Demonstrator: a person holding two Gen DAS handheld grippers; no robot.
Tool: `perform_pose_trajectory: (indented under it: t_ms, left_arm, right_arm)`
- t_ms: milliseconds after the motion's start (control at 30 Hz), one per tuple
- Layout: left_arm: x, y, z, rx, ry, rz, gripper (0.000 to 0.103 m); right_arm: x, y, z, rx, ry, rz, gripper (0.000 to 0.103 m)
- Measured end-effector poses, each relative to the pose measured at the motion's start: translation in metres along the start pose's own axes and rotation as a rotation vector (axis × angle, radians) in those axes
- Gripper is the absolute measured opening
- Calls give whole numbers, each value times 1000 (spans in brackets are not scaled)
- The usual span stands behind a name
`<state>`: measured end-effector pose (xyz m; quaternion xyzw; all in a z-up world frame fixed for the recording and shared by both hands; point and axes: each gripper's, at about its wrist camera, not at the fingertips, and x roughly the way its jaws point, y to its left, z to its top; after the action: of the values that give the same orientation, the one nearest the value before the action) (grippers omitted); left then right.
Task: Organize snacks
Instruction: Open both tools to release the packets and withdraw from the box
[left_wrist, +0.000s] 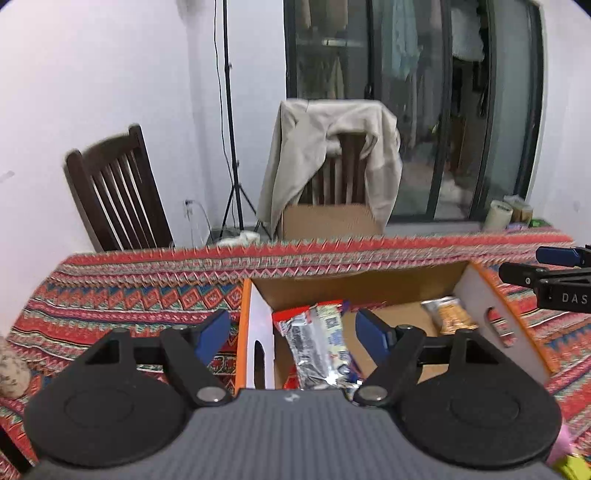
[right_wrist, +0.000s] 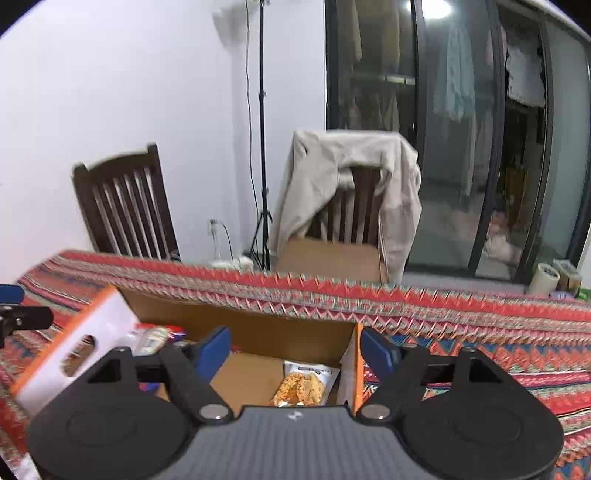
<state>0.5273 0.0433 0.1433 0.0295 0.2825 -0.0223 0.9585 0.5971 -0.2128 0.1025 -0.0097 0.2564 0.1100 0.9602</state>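
An open cardboard box (left_wrist: 480, 291) with orange-and-white sides sits on the patterned tablecloth. Inside lie silver-and-red snack packets (left_wrist: 317, 343) at its left end and a yellow-and-white snack bag (left_wrist: 448, 315) at its right end. My left gripper (left_wrist: 291, 332) is open and empty above the box's left end. My right gripper (right_wrist: 295, 349) is open and empty above the box's (right_wrist: 92, 332) right end, over the yellow bag (right_wrist: 304, 384). The right gripper also shows at the right edge of the left wrist view (left_wrist: 554, 271).
The red patterned tablecloth (left_wrist: 129, 291) covers the table. Two dark wooden chairs (left_wrist: 118, 192) stand behind it, one draped with a beige jacket (left_wrist: 332, 147) with a cardboard box (left_wrist: 328, 221) on its seat. A tape roll (left_wrist: 498, 214) sits far right. A light stand (left_wrist: 231, 147) is behind.
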Motion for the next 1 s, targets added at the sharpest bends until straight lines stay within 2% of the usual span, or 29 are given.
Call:
perform_pose_trajectory:
  t_ms: [133, 233, 333, 500, 667, 867, 1000]
  left_arm:
    - [-66, -5, -13, -5, -78, -24, 85]
    - [-115, -11, -32, 9, -148, -29, 92]
    - [-161, -17, -61, 17, -207, -2, 96]
    - [-229, -24, -120, 7, -261, 21, 102]
    - [-280, -31, -178, -28, -281, 31, 103]
    - [-313, -34, -248, -90, -257, 57, 103]
    - [-322, -40, -287, -91, -223, 82, 103]
  right_arm:
    - [-66, 5, -1, -7, -76, 3, 89]
    - [-119, 9, -11, -21, -134, 12, 90]
    - [-172, 14, -30, -51, -190, 21, 99]
    - [-250, 18, -78, -50, -237, 53, 102]
    - [-316, 20, -136, -16, -271, 74, 103]
    - [-368, 33, -208, -42, -267, 1, 103]
    - [-384, 33, -257, 59, -228, 58, 103]
